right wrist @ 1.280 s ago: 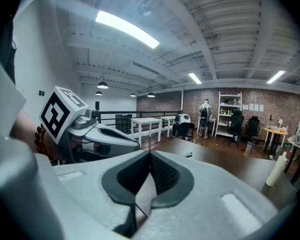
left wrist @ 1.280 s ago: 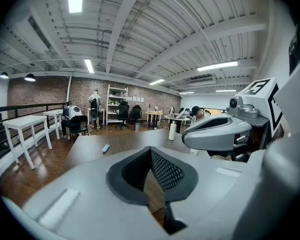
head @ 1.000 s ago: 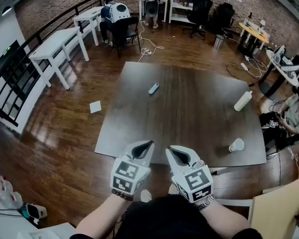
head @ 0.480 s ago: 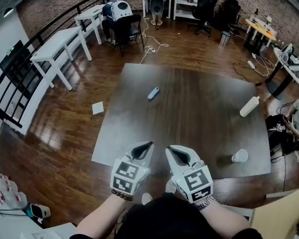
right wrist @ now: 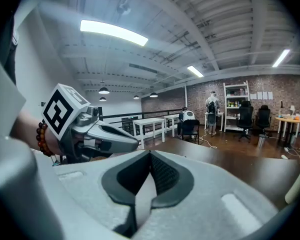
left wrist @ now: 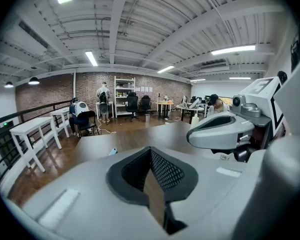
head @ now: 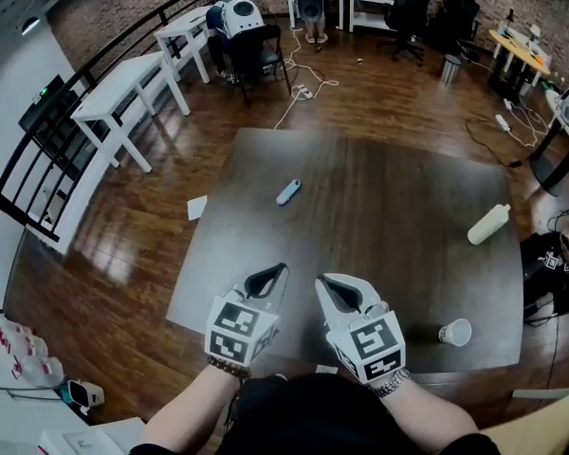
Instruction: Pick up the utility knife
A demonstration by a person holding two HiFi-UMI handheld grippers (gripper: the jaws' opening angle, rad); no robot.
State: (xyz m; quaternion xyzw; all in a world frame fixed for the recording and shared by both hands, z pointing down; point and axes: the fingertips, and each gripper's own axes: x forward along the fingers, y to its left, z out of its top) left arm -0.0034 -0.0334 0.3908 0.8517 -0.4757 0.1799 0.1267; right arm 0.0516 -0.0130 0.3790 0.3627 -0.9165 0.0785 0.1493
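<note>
The utility knife [head: 287,191] is a small light-blue bar lying on the dark table [head: 398,207], left of its middle and well beyond both grippers. In the left gripper view the knife [left wrist: 112,151] shows as a small pale shape just past the jaws. My left gripper [head: 270,275] and right gripper [head: 334,287] hover side by side over the table's near edge, both shut and empty. The left gripper [left wrist: 150,150] has its pads touching at the tips, and the right gripper [right wrist: 150,154] likewise.
A white bottle [head: 488,224] lies near the table's right edge and a paper cup [head: 454,332] stands at its near right corner. White desks [head: 133,88], chairs and seated people are at the back of the room. A paper sheet [head: 197,208] lies on the floor at the left.
The table and the knife have come closer and lower in the head view. Both grippers, before short of the table, now reach over its near edge. Jaws unchanged.
</note>
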